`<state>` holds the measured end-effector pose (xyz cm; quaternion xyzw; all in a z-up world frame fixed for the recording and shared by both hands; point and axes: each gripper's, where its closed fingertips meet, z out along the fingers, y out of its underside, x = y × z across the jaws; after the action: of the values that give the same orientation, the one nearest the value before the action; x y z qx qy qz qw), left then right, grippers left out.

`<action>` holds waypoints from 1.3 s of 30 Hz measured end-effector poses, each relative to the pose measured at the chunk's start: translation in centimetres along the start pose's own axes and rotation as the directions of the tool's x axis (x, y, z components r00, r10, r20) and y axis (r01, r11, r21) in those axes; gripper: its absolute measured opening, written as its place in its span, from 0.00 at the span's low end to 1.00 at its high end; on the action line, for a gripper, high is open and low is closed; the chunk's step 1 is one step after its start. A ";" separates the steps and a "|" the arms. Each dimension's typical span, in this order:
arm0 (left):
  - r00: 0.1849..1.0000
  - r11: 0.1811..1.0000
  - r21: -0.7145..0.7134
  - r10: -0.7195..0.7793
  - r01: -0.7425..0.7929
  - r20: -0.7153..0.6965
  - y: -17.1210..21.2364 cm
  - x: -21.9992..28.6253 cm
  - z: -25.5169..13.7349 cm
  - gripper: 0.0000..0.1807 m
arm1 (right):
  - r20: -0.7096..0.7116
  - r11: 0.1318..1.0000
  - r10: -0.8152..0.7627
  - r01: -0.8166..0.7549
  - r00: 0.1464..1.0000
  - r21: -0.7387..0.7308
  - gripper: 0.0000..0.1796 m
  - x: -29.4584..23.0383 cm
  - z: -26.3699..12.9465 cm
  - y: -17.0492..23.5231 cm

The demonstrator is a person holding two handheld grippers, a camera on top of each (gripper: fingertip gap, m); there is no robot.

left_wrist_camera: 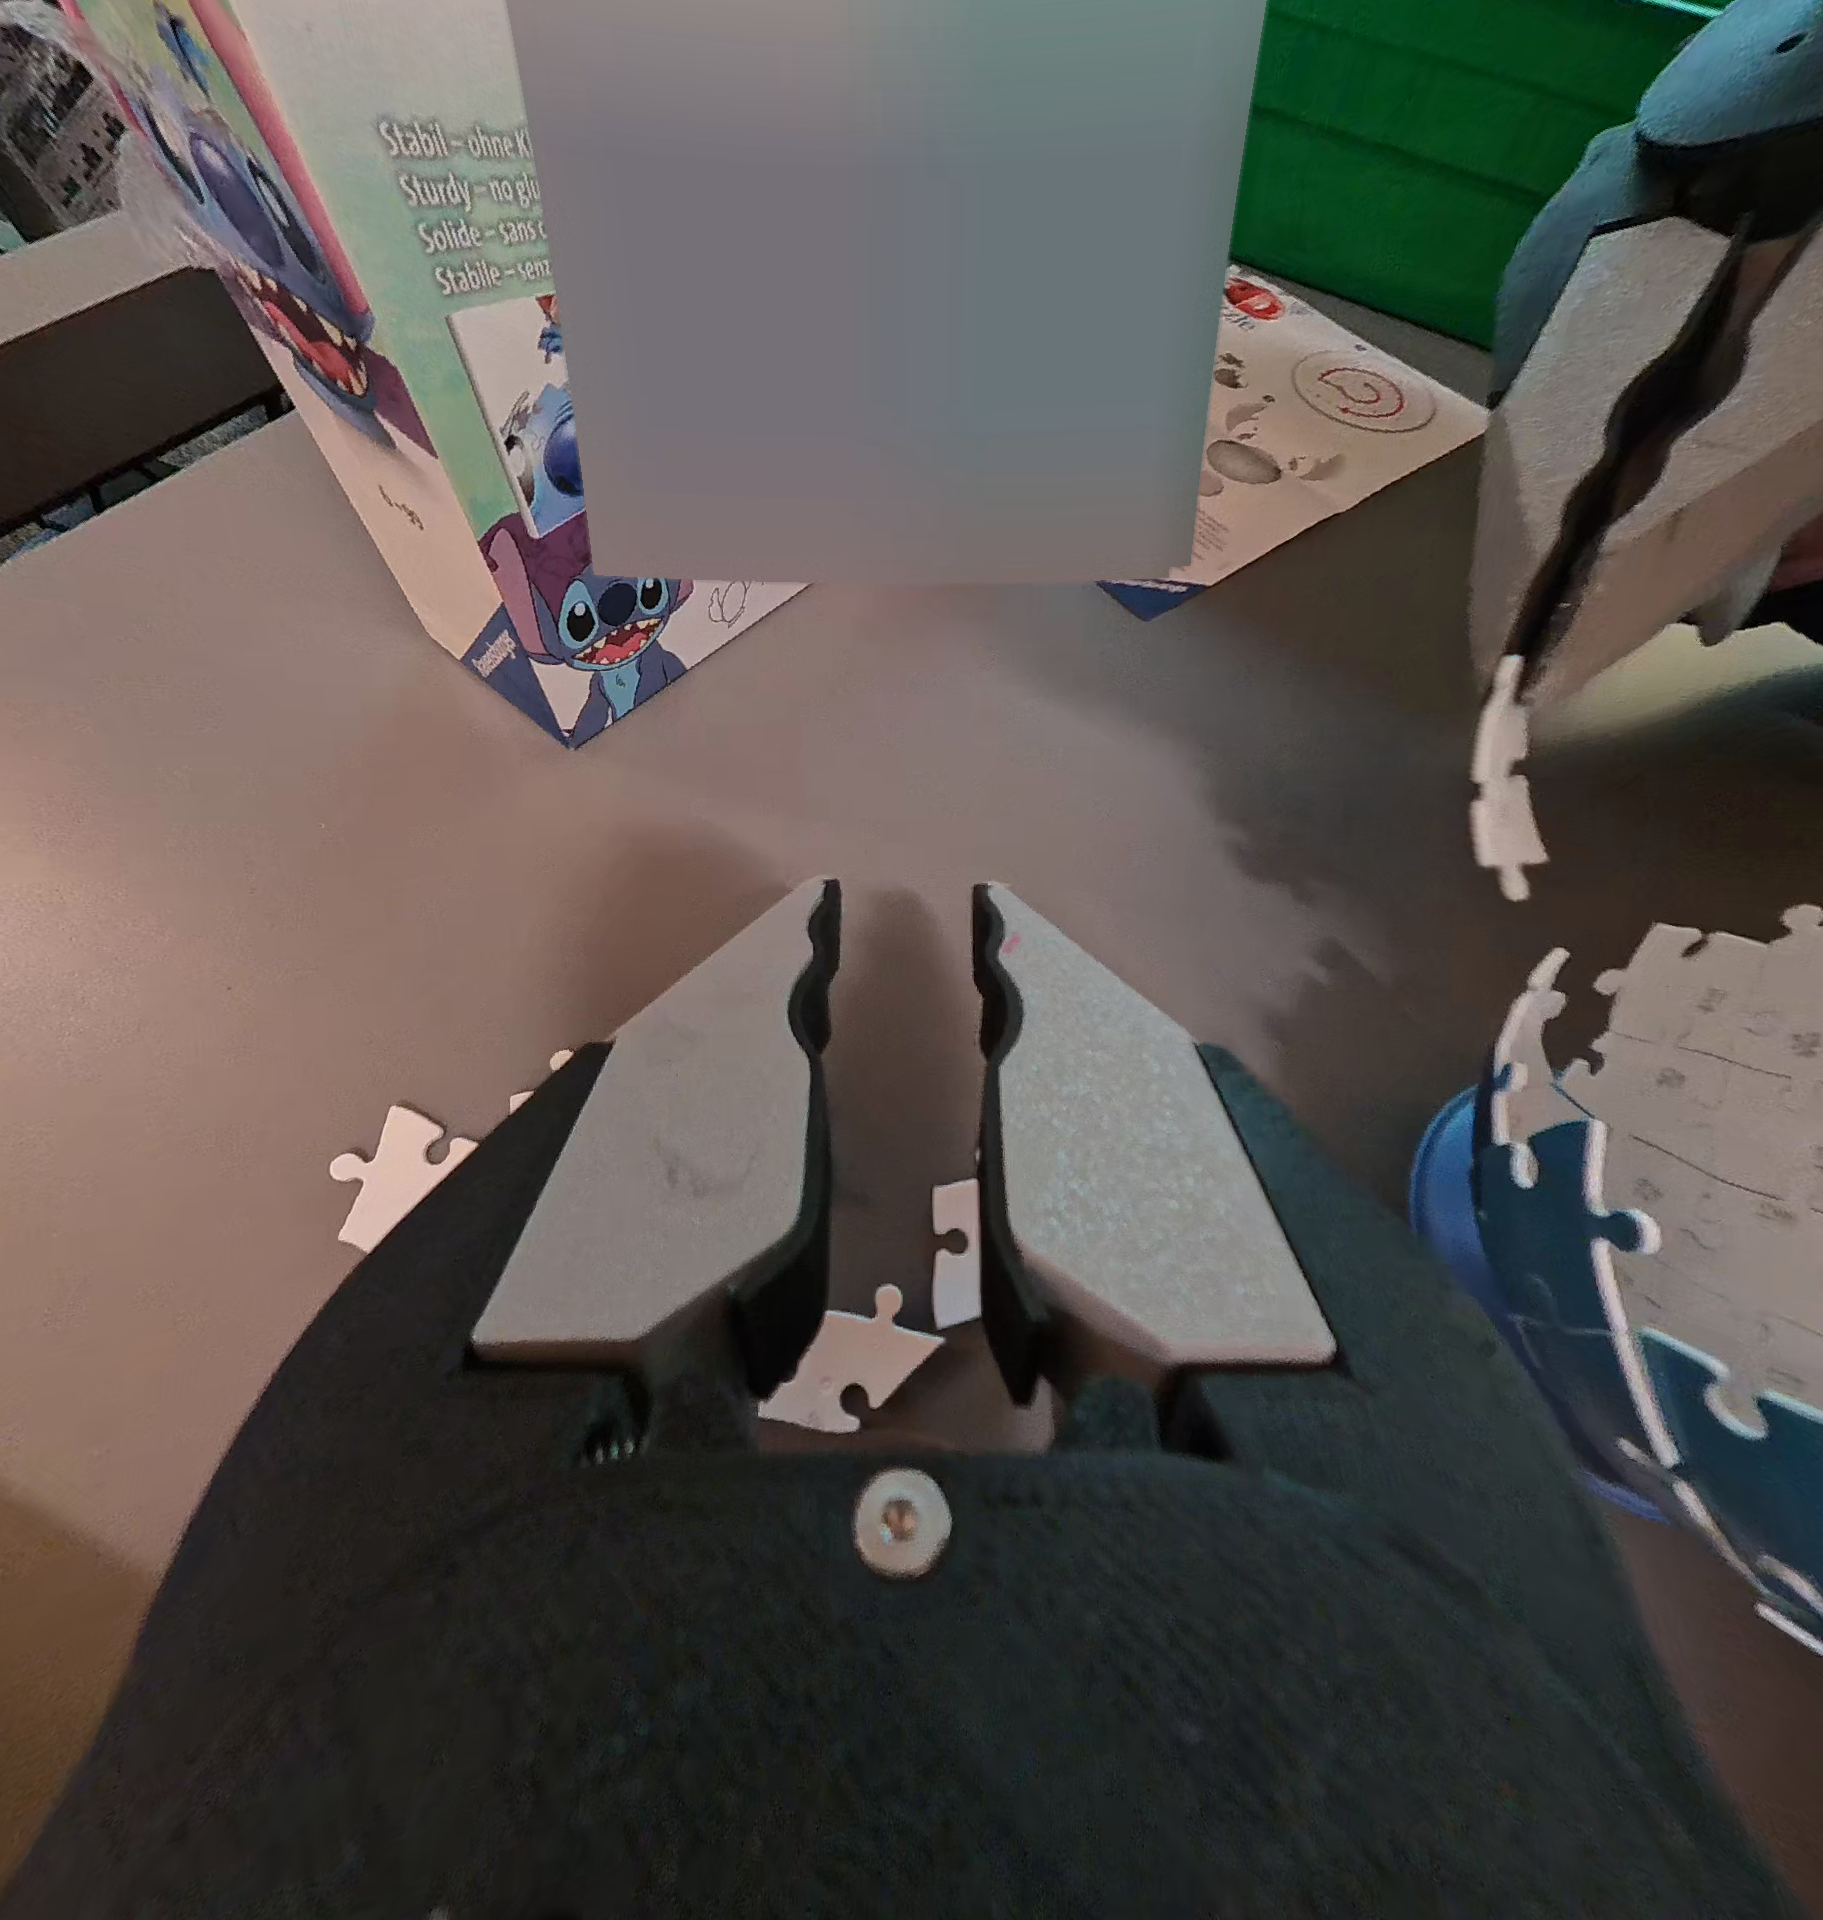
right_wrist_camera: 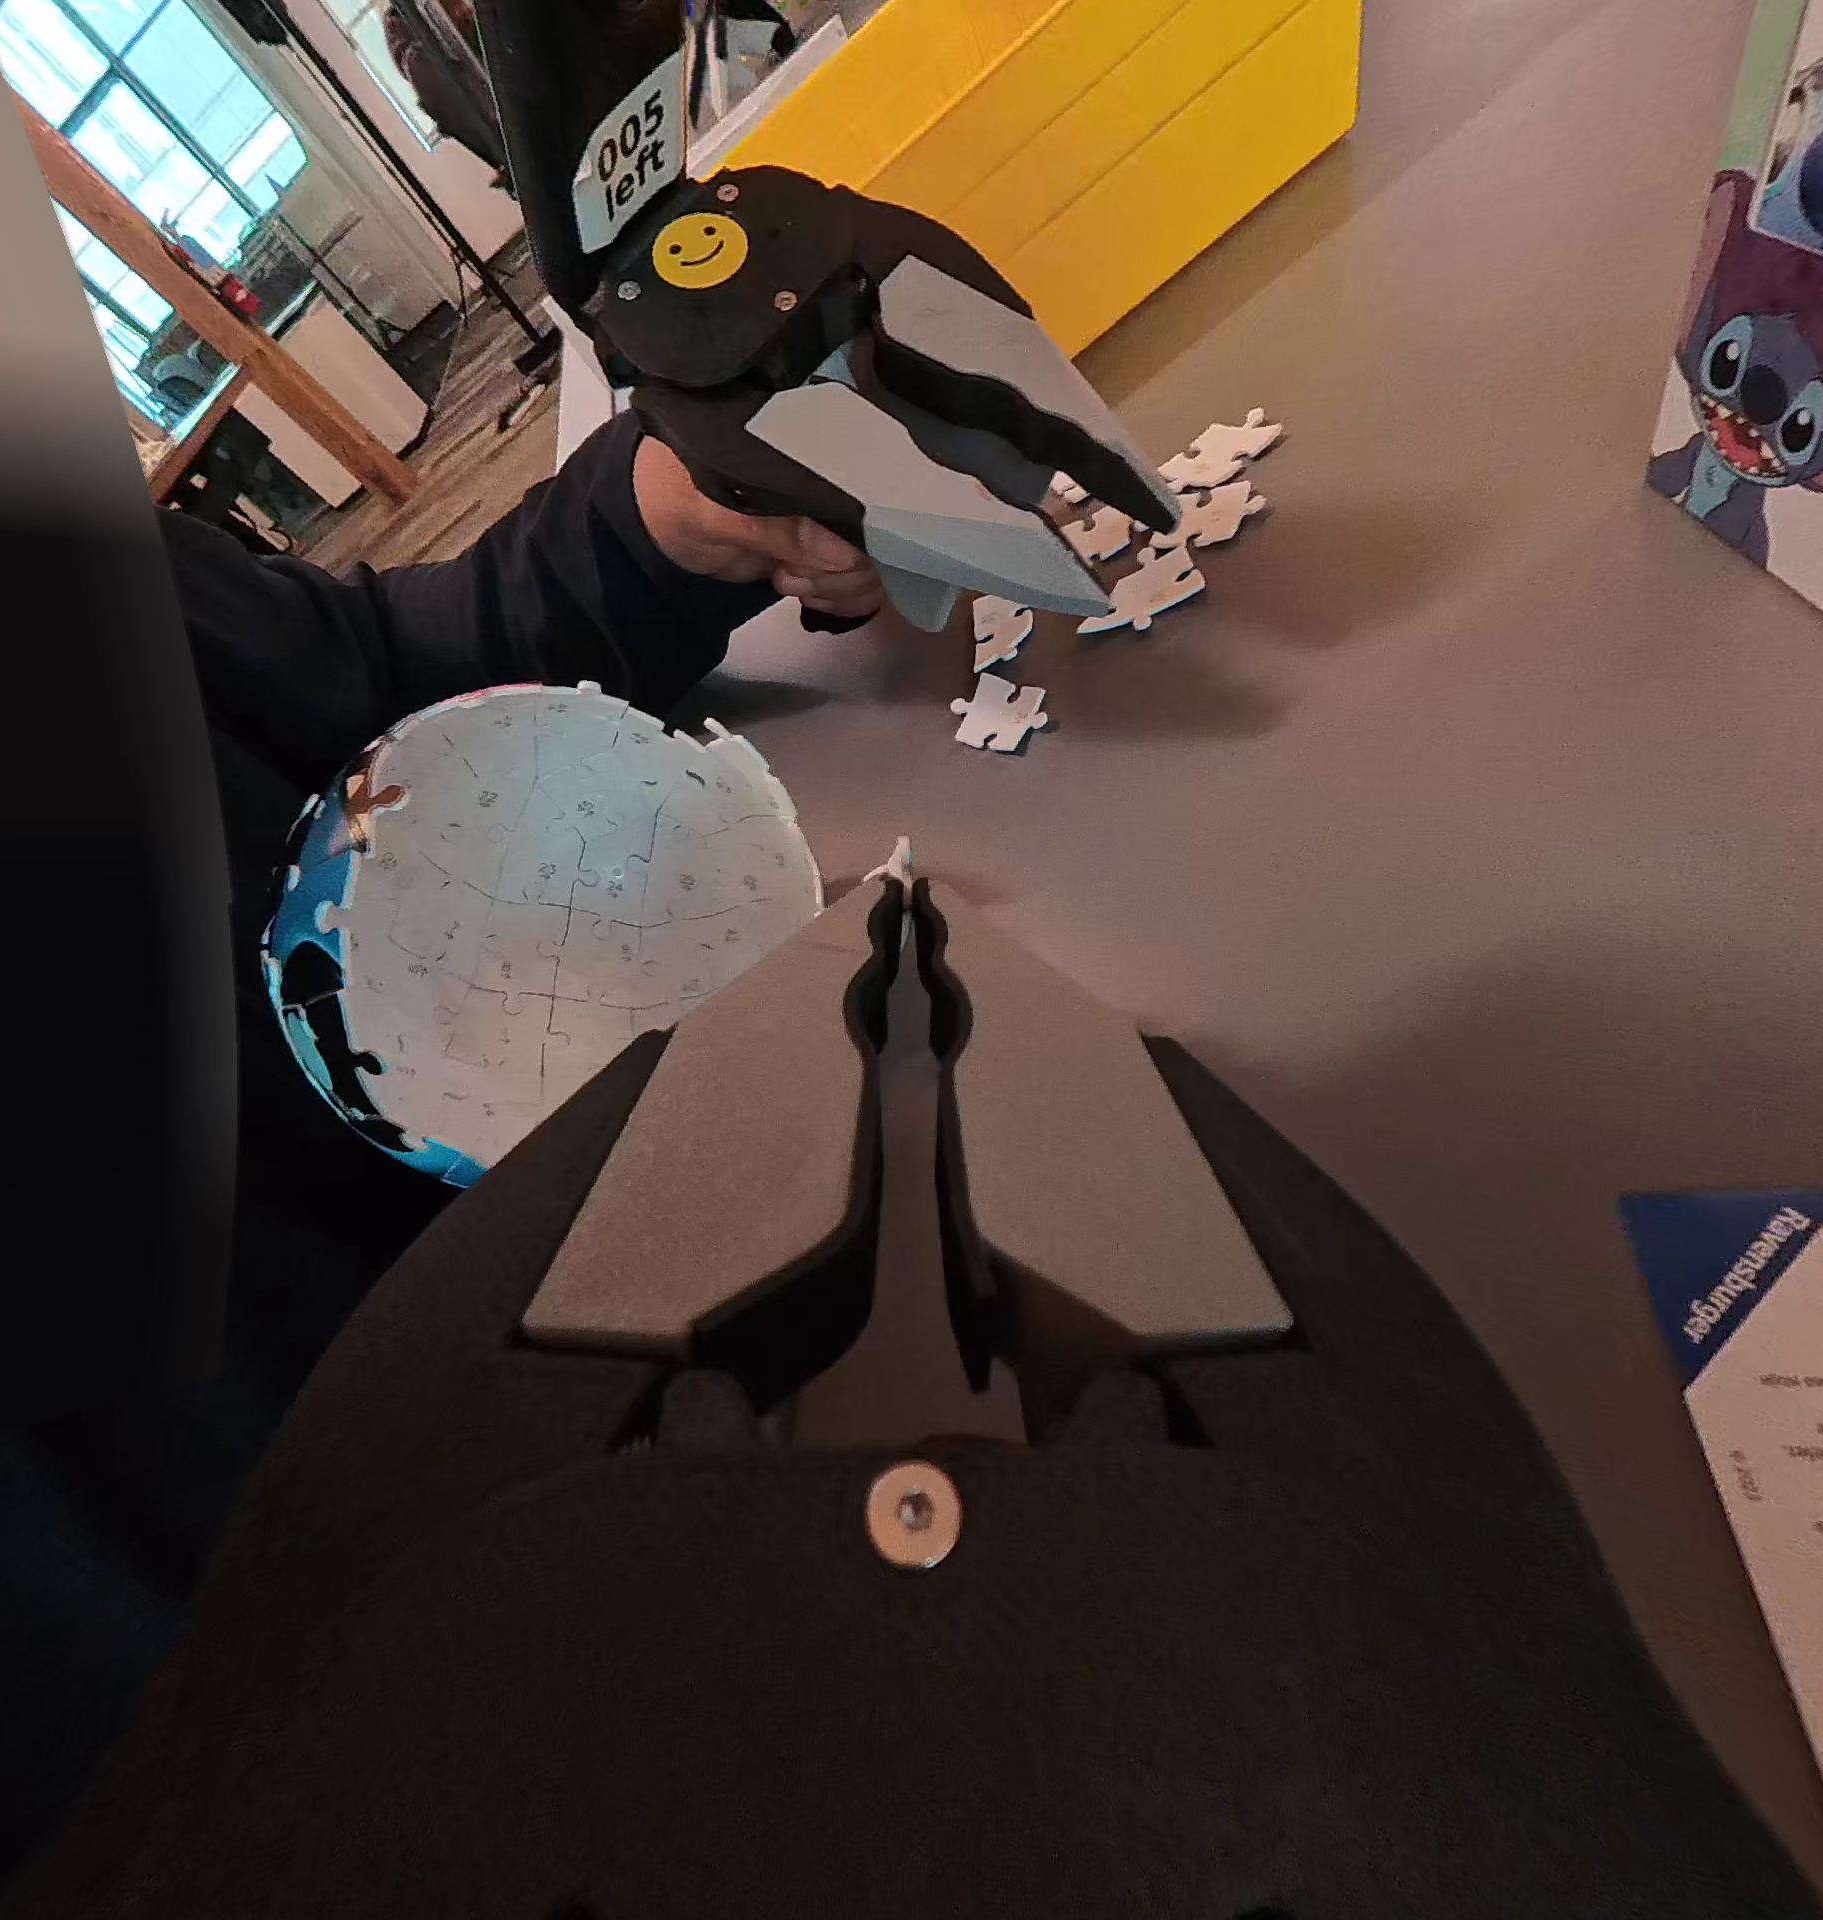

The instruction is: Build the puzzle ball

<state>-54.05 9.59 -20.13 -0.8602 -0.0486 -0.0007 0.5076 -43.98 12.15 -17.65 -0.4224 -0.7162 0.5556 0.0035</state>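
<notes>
The left gripper (left_wrist_camera: pixel 907 899) hangs over the grey table (left_wrist_camera: pixel 211 831) with its jaws apart and nothing between them; loose white puzzle pieces (left_wrist_camera: pixel 393 1174) lie on the table beneath and just beside its fingers. Only the left wrist view shows the piece that the right gripper (left_wrist_camera: pixel 1509 675) carries edge-on as a full white shape: this puzzle piece (left_wrist_camera: pixel 1504 790) dangles from the closed tips up and to the right of the left gripper, above the rim of the half-built puzzle ball (left_wrist_camera: pixel 1717 1195), apart from it. That view also shows the ball sitting in a blue stand (left_wrist_camera: pixel 1442 1195) and, straight ahead, the upright puzzle box (left_wrist_camera: pixel 450 436) with a leaflet (left_wrist_camera: pixel 1312 416) and a green bin (left_wrist_camera: pixel 1406 135) behind. The right wrist view shows the right gripper (right_wrist_camera: pixel 905 883) with its jaws clamped on the puzzle piece (right_wrist_camera: pixel 899 862), of which only a thin white sliver shows at the tips. There the puzzle ball (right_wrist_camera: pixel 574 914) lies just to the left of the fingers, its pale numbered inner side facing the camera. Farther ahead the left gripper (right_wrist_camera: pixel 1146 540), held by a hand (right_wrist_camera: pixel 741 530) in a dark sleeve, hovers over the cluster of puzzle pieces (right_wrist_camera: pixel 1156 540), with a yellow bin (right_wrist_camera: pixel 1094 125) beyond it.
</notes>
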 end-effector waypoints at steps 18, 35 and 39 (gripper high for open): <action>0.913 0.995 0.102 0.018 0.025 -0.408 -3.6 7.9 -1.7 0.10 | -0.007 0.988 -0.153 0.153 0.988 -0.010 0.00 -0.4 0.3 -3.5; 0.899 0.987 0.122 -0.046 0.109 -0.435 -3.8 7.2 -2.0 0.01 | 0.058 0.966 -0.223 0.229 0.973 -0.119 0.00 -1.1 4.1 -5.9; 0.907 0.974 0.166 -0.073 0.155 -0.416 -4.5 6.1 -2.3 0.00 | 0.024 0.979 -0.191 0.193 0.981 -0.070 0.00 -0.3 3.5 -6.6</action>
<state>-48.29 10.21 -14.76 -0.7829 0.0079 -0.2047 0.5875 -49.37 9.03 -13.60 -0.3464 -0.7732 0.5301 0.0359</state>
